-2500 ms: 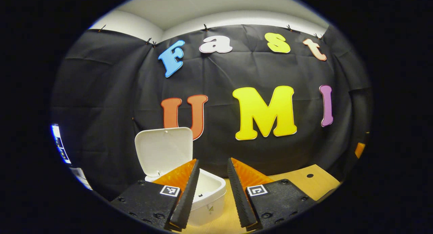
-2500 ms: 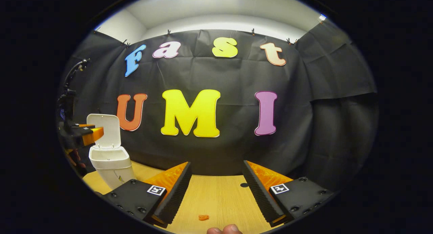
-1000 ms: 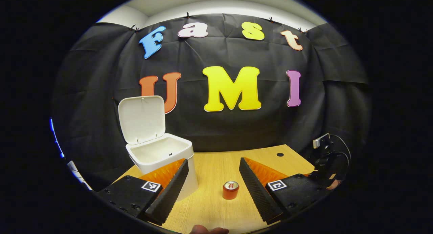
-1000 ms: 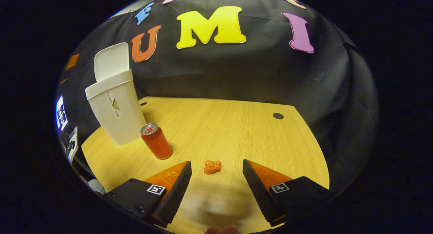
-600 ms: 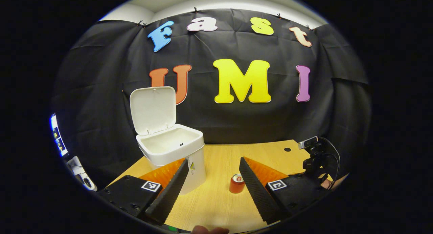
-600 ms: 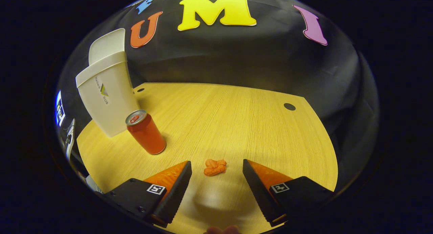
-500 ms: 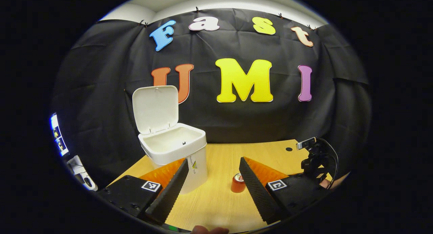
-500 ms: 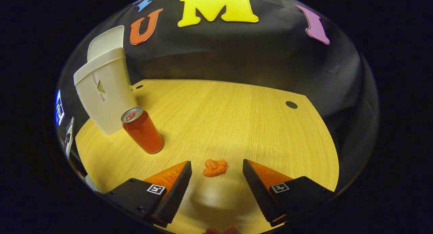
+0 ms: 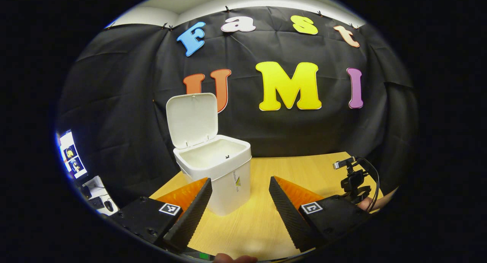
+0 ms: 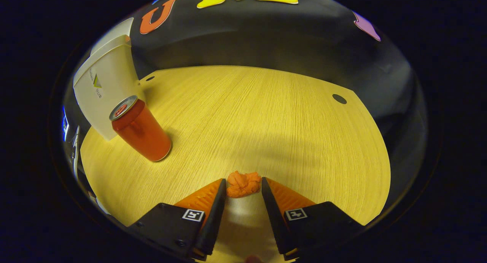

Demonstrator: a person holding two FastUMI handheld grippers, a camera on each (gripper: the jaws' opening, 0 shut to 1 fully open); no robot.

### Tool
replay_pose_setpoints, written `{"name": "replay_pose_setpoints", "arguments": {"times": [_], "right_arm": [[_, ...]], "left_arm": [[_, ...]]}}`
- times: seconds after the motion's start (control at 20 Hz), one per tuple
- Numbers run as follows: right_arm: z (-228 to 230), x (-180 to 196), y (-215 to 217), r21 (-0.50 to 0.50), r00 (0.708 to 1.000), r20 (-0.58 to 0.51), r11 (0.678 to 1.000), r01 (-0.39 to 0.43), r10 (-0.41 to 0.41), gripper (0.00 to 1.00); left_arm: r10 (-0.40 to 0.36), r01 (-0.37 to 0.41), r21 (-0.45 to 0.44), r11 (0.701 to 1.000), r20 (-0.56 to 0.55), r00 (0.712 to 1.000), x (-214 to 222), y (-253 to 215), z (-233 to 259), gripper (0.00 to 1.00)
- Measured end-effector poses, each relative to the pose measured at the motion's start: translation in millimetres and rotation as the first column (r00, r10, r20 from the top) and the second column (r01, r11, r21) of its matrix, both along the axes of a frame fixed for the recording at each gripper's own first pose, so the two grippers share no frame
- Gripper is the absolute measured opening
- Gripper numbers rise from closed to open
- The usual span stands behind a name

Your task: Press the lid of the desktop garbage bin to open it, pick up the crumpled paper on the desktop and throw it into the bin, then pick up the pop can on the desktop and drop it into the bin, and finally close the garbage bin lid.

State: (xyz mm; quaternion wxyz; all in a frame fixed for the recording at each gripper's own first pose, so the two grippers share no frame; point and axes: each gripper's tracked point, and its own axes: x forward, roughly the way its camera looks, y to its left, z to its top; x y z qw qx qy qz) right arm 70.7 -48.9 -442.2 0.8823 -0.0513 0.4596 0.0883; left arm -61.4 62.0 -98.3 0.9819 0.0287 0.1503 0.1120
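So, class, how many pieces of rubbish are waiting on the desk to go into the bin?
2. The crumpled paper lies between the tips of the right gripper; the can stands upright in front of the bin. Whether the jaws press the paper, I cannot tell.

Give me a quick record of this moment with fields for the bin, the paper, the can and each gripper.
bin: white garbage bin on the desk, lid up
paper: orange crumpled paper on the desk, between the tips of the right gripper
can: red pop can upright beside the bin
left gripper: jaws open, holding nothing
right gripper: jaws touching the paper on both sides
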Motion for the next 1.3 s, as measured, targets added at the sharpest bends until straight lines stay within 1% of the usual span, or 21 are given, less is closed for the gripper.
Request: {"name": "replay_pose_setpoints", "arguments": {"times": [0.05, 0.15, 0.2, 0.25, 0.3, 0.35, 0.4, 0.45, 0.55, 0.65, 0.9, 1.0, 1.15, 1.3], "right_arm": [[2.2, -0.5, 1.7, 0.006, 1.0, 0.001, 1.0, -0.001, 0.001, 0.58], [1.8, 1.7, 5.3, -0.002, 1.0, 0.001, 1.0, -0.028, 0.028, 0.42], [1.3, 3.2, 2.4, -0.027, 1.0, 0.008, 0.999, -0.027, 0.027, 0.42], [2.0, 1.7, 3.6, -0.028, 1.0, -0.002, 0.999, -0.031, 0.031, 0.18], [3.3, -0.5, 4.4, -0.014, 0.999, -0.01, 0.999, -0.033, 0.033, 0.17], [5.6, -0.4, 2.4, -0.028, 0.999, -0.007, 0.999, -0.035, 0.035, 0.14], [11.8, -0.5, 1.6, -0.034, 0.999, 0.009, 0.999, -0.035, 0.036, 0.17], [17.7, -0.9, 3.1, -0.024, 0.999, 0.011, 0.999, -0.035, 0.036, 0.06], [37.8, -3.1, 6.3, 0.005, 0.999, 0.031, 0.999, -0.033, 0.033, 0.06], [67.7, -6.2, 13.1, 0.035, 0.997, 0.068, 0.998, -0.043, 0.04, 0.06], [173.2, -5.6, 36.8, 0.122, 0.979, 0.196, 0.99, -0.075, 0.05, 0.06], [222.1, 0.2, 45.7, 0.135, 0.962, 0.268, 0.986, -0.095, 0.056, 0.06], [290.1, 11.6, 70.6, 0.176, 0.926, 0.372, 0.975, -0.135, 0.061, 0.06], [337.8, 24.2, 108.1, 0.203, 0.892, 0.444, 0.96, -0.194, 0.086, 0.06]], "left_arm": [[0.004, -0.004, 0.001, 1.0, 0.001, 1.0, -0.9, 1.7, -0.6, 0.99], [0.012, -0.012, 0.002, 1.0, 0.004, 1.0, -2.4, 3.8, -1.4, 0.98], [0.015, -0.015, 0.009, 1.0, 0.004, 1.0, -2.7, 5.5, 0.2, 0.99], [0.016, -0.016, 0.015, 1.0, 0.007, 1.0, -2.9, 6.6, 2.0, 0.99], [0.015, -0.015, 0.018, 1.0, 0.011, 1.0, -2.8, 6.6, 1.3, 0.99], [0.013, -0.013, 0.019, 1.0, 0.016, 1.0, -3.2, 6.7, 2.8, 0.99], [0.009, -0.009, 0.019, 1.0, 0.019, 1.0, -2.7, 7.0, 3.2, 0.99], [0.005, -0.006, 0.018, 1.0, 0.023, 1.0, -2.5, 6.5, 3.8, 0.98], [0.0, -0.001, 0.01, 1.0, 0.03, 1.0, -2.9, 7.7, 2.8, 0.98], [-0.004, 0.004, -0.003, 1.0, 0.036, 0.999, -1.6, 9.8, 1.2, 0.98], [-0.028, 0.03, -0.045, 0.999, 0.051, 0.998, -4.0, 10.0, -9.3, 0.99], [-0.031, 0.034, -0.06, 0.998, 0.053, 0.998, -4.4, 12.1, -15.7, 0.99], [-0.02, 0.025, -0.075, 0.997, 0.055, 0.998, -6.6, 21.6, -22.5, 0.99], [0.012, -0.007, -0.085, 0.996, 0.056, 0.998, -15.7, 40.2, -24.3, 0.99]]}}
